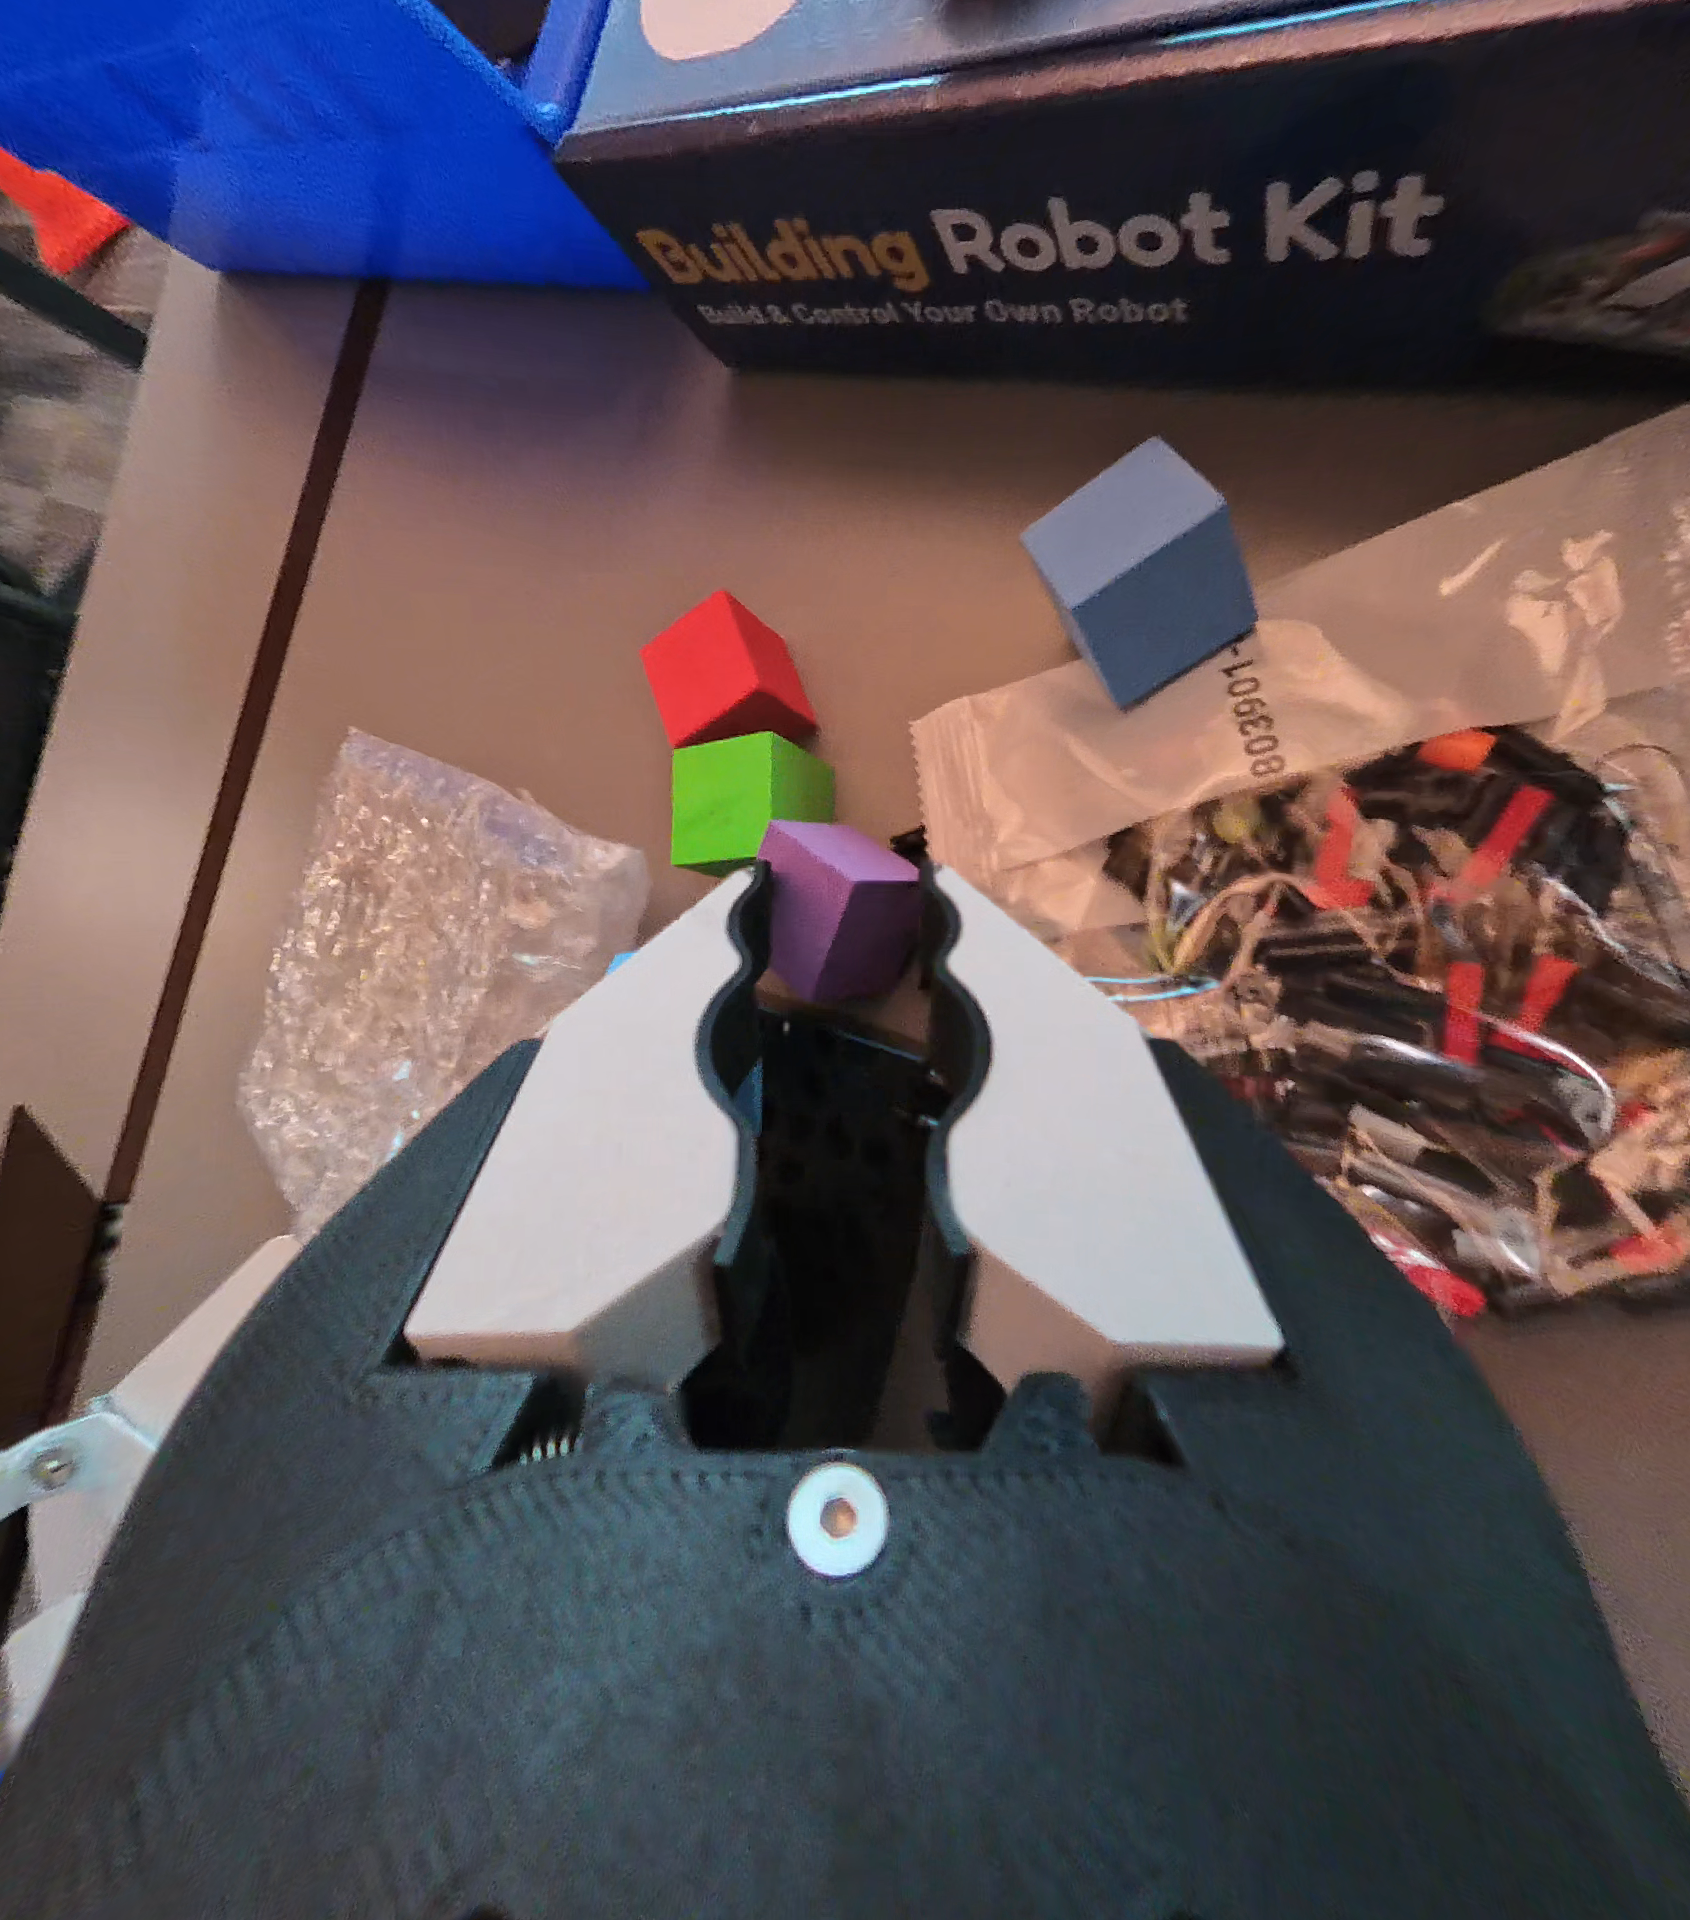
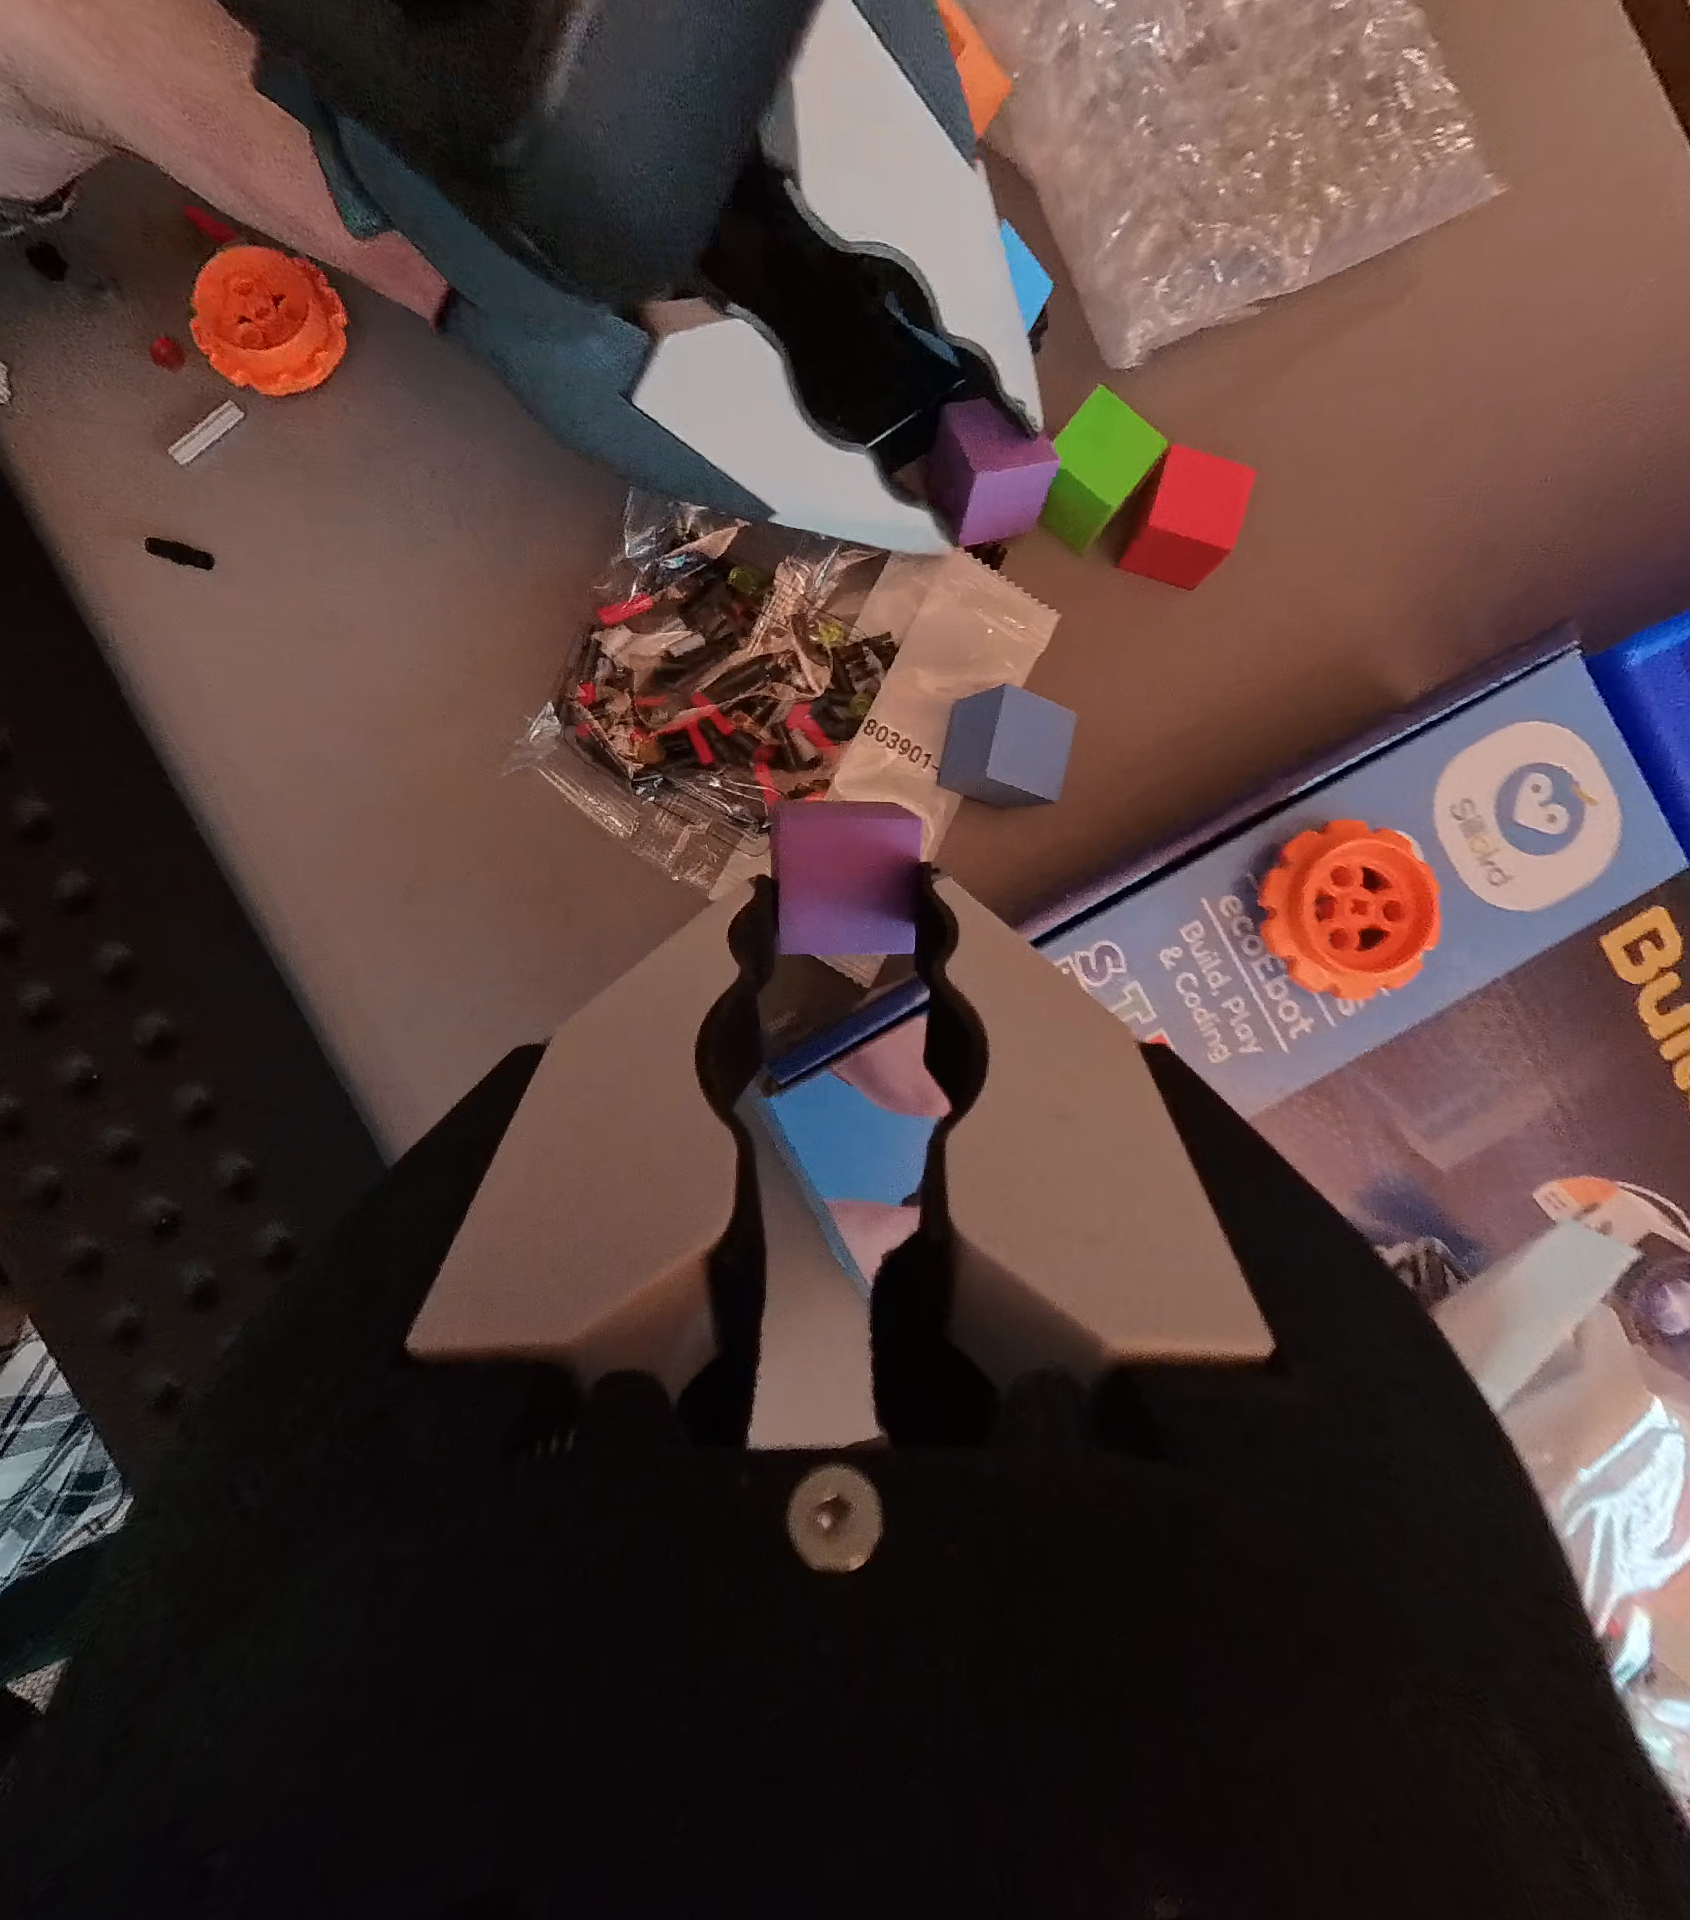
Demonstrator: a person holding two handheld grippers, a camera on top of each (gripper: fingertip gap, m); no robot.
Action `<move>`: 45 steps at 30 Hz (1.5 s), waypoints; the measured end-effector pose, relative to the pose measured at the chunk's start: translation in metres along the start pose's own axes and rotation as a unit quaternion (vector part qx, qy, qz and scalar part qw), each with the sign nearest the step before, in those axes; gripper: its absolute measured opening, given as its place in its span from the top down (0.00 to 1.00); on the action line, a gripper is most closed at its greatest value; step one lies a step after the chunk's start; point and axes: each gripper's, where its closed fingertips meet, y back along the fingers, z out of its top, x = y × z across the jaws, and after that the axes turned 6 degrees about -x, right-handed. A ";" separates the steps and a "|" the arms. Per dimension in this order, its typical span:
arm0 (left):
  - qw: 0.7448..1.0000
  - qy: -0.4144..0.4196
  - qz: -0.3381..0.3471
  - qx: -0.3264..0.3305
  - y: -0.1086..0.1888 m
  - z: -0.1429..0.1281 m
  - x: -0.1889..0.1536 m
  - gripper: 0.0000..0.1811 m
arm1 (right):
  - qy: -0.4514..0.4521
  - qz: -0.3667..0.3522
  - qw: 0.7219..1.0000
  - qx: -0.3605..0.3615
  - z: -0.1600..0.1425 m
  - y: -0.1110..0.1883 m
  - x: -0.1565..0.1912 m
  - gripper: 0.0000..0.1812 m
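The left hand-held gripper (image 1: 841,914) clamped a purple cube (image 1: 836,909) between its fingertips, just beside a green cube (image 1: 747,795) touching a red cube (image 1: 721,665). A grey-blue cube (image 1: 1142,571) leaned on a parts bag (image 1: 1392,987) on the table (image 1: 529,499).

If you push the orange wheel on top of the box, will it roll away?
Probably not at first: the orange wheel lies flat on its side on the box, so a push would likely slide it. The glossy lid looks slippery. If tipped onto its round, knobbly rim, it could roll. It looks like light, stiff plastic.
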 end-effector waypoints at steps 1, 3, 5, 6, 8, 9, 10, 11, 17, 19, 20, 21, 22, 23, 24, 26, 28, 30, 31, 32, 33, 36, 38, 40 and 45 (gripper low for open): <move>1.000 -0.006 0.007 0.003 -0.002 0.000 0.001 0.86 | 0.002 0.002 1.000 0.000 0.000 -0.002 0.002 0.86; 1.000 -0.020 0.016 0.002 -0.004 0.001 0.000 0.87 | 0.003 0.006 1.000 -0.006 0.001 -0.004 0.004 0.86; 1.000 -0.023 0.017 0.004 -0.002 0.000 0.001 0.87 | 0.005 0.007 1.000 -0.010 0.001 -0.004 0.006 0.86; 1.000 -0.020 0.015 0.001 0.000 0.001 0.001 0.87 | 0.006 0.008 1.000 -0.012 0.001 -0.004 0.006 0.86; 1.000 -0.013 0.011 -0.007 0.006 0.003 0.003 0.87 | 0.006 0.010 1.000 -0.016 0.000 -0.003 0.008 0.86; 1.000 -0.012 0.007 -0.013 0.011 0.004 0.004 0.87 | 0.007 0.011 1.000 -0.019 0.001 -0.002 0.009 0.86; 1.000 -0.013 0.003 -0.019 0.018 0.005 0.005 0.87 | 0.007 0.013 1.000 -0.021 0.001 -0.002 0.011 0.86; 1.000 -0.009 0.002 -0.024 0.025 0.006 0.008 0.87 | 0.009 0.015 1.000 -0.024 0.002 -0.001 0.013 0.86; 0.998 0.015 -0.015 -0.054 0.080 0.003 0.023 0.88 | 0.040 0.059 0.997 -0.018 0.009 -0.019 0.051 0.86; 0.998 0.018 -0.016 -0.061 0.096 -0.003 0.027 0.88 | 0.060 0.077 0.995 -0.007 0.012 -0.032 0.069 0.86; 0.998 0.023 -0.008 -0.059 0.101 -0.009 0.030 0.88 | 0.069 0.085 0.994 -0.001 0.014 -0.038 0.077 0.86; 0.998 0.028 0.001 -0.056 0.106 -0.016 0.035 0.88 | 0.077 0.091 0.993 0.004 0.015 -0.045 0.084 0.86; 0.998 0.031 0.006 -0.055 0.110 -0.022 0.037 0.88 | 0.085 0.098 0.992 0.010 0.015 -0.051 0.091 0.86; 0.998 0.036 0.010 -0.057 0.112 -0.027 0.039 0.88 | 0.092 0.105 0.990 0.015 0.016 -0.057 0.098 0.86; 0.997 0.043 0.015 -0.061 0.114 -0.031 0.041 0.88 | 0.098 0.111 0.989 0.022 0.015 -0.064 0.104 0.86; 0.996 0.055 0.016 -0.071 0.115 -0.036 0.043 0.88 | 0.108 0.120 0.986 0.043 0.012 -0.077 0.113 0.86; 0.995 0.060 0.019 -0.074 0.114 -0.038 0.045 0.88 | 0.119 0.127 0.982 0.071 0.006 -0.088 0.120 0.85; 0.995 0.055 0.024 -0.074 0.113 -0.038 0.047 0.88 | 0.127 0.128 0.981 0.073 0.014 -0.094 0.126 0.83; 0.995 0.056 0.027 -0.074 0.112 -0.039 0.049 0.88 | 0.127 0.133 0.981 0.059 0.023 -0.096 0.130 0.83; 0.995 0.058 0.028 -0.076 0.112 -0.038 0.050 0.88 | 0.128 0.142 0.980 0.048 0.032 -0.097 0.136 0.82; 0.995 0.061 0.028 -0.079 0.112 -0.038 0.051 0.88 | 0.133 0.150 0.979 0.042 0.040 -0.099 0.142 0.81; 0.994 0.069 0.032 -0.080 0.112 -0.041 0.054 0.88 | 0.152 0.152 0.976 0.022 0.065 -0.114 0.153 0.79; 0.993 0.081 0.034 -0.082 0.113 -0.045 0.058 0.88 | 0.152 0.158 0.976 0.004 0.080 -0.129 0.159 0.80; 0.991 0.096 0.035 -0.087 0.113 -0.049 0.062 0.88 | 0.145 0.177 0.973 -0.010 0.090 -0.143 0.167 0.81; 0.990 0.103 0.056 -0.082 0.117 -0.058 0.074 0.88 | 0.145 0.191 0.971 0.004 0.087 -0.161 0.173 0.89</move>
